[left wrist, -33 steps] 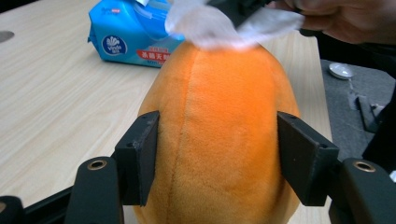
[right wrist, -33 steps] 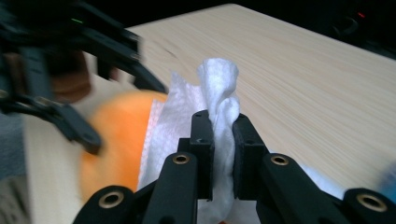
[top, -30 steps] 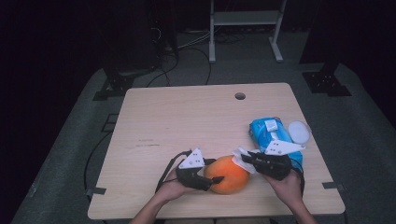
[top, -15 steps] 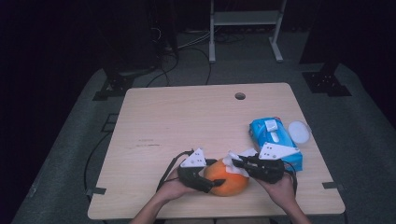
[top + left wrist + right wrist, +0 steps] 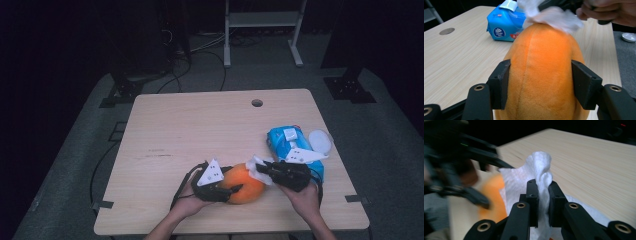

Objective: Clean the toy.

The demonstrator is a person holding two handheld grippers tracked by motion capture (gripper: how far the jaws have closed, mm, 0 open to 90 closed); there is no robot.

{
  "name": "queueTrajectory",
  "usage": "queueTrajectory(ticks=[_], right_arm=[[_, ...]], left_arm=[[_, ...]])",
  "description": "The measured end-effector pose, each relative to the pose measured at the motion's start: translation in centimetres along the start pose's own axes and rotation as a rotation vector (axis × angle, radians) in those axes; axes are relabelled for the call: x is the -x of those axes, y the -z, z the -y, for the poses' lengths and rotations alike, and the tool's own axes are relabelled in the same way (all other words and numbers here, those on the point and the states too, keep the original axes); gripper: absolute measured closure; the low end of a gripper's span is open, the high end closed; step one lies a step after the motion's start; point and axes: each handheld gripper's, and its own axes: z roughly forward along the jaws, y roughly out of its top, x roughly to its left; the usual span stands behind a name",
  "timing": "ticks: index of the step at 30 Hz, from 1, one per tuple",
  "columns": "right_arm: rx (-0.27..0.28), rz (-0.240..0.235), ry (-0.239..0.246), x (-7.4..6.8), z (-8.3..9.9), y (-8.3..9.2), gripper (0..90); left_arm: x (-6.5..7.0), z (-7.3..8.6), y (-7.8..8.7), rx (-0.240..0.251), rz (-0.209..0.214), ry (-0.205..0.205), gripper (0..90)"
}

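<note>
orange plush pumpkin [image 5: 544, 75] lies near the front edge of the wooden table [image 5: 200, 130], clamped on both flanks by the left gripper [image 5: 220, 187], whose jaws have just been closing in on it. the right gripper [image 5: 543, 192] has its jaws pressed together on a bunched white wipe [image 5: 539, 167], which rests against the pumpkin's far top. just beyond, toward the right edge, lies a blue wipes pack [image 5: 287, 142], a small white dish [image 5: 320, 141] beside it.
</note>
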Motion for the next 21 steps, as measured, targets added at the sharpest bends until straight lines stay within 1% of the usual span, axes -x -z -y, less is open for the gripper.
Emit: queueTrajectory(ticks=[1,3,4,5,6,7,8,9,10,11,12,13,14,16,17,19,20,21], right_arm=[[0.011,-0.028,0.015,-0.7,-0.2,-0.3,80.4],[-0.005,-0.015,0.058,-1.5,-0.5,-0.7,80.4],[-0.011,-0.008,0.068,-1.6,-0.5,-0.8,80.4],[-0.010,-0.015,0.052,-1.3,-0.4,-0.8,80.4],[-0.012,-0.012,0.037,-1.0,-0.3,-0.8,80.5],[-0.016,-0.001,0.026,-0.5,0.0,-0.7,80.4],[-0.016,-0.001,0.026,-0.5,0.0,-0.7,80.4],[-0.031,0.028,0.010,0.2,0.3,-0.5,80.4],[-0.036,0.034,0.005,0.5,0.5,-0.5,80.4],[-0.040,0.039,-0.004,0.8,0.6,-0.3,80.4],[-0.040,0.039,-0.004,0.8,0.6,-0.3,80.4],[-0.039,0.039,-0.010,0.9,0.7,-0.2,80.4],[-0.042,0.040,-0.007,0.8,0.7,-0.2,80.4],[-0.045,0.043,0.002,0.7,0.7,-0.3,80.5],[-0.042,0.039,0.002,0.6,0.6,-0.3,80.5],[-0.040,0.035,-0.003,0.5,0.6,-0.3,80.5],[-0.024,0.019,-0.003,0.1,0.3,-0.4,80.5],[-0.017,0.005,0.000,-0.3,0.2,-0.4,80.5]], left_arm=[[0.0,0.0,0.0,0.000,0.000,0.000,38.1],[0.0,0.1,0.0,-0.002,0.008,0.006,37.7],[-0.1,0.1,0.1,-0.004,0.028,0.013,37.0],[-0.2,0.1,0.1,-0.006,0.046,0.017,35.6],[-0.2,0.1,0.1,-0.006,0.046,0.017,34.0],[-0.2,0.1,0.2,-0.010,0.078,0.016,31.6],[-0.1,0.1,0.3,-0.010,0.105,0.016,31.6],[-0.1,0.1,0.4,-0.009,0.173,0.011,28.7],[0.0,0.0,0.6,-0.005,0.204,0.000,28.6],[0.0,0.0,0.6,-0.006,0.204,-0.001,28.2],[0.0,0.0,0.6,-0.006,0.204,-0.001,26.5],[-0.1,-0.1,0.6,-0.008,0.195,0.002,23.9],[-0.3,-0.1,0.4,-0.026,0.169,0.028,21.3],[-0.7,0.2,0.1,-0.047,0.167,0.062,16.5],[-0.8,0.4,0.0,-0.045,0.172,0.074,16.1],[-0.8,0.5,0.0,-0.044,0.168,0.070,17.6],[-0.7,0.4,0.1,-0.044,0.162,0.059,25.6],[-0.5,0.3,0.2,-0.034,0.148,0.033,29.2]])
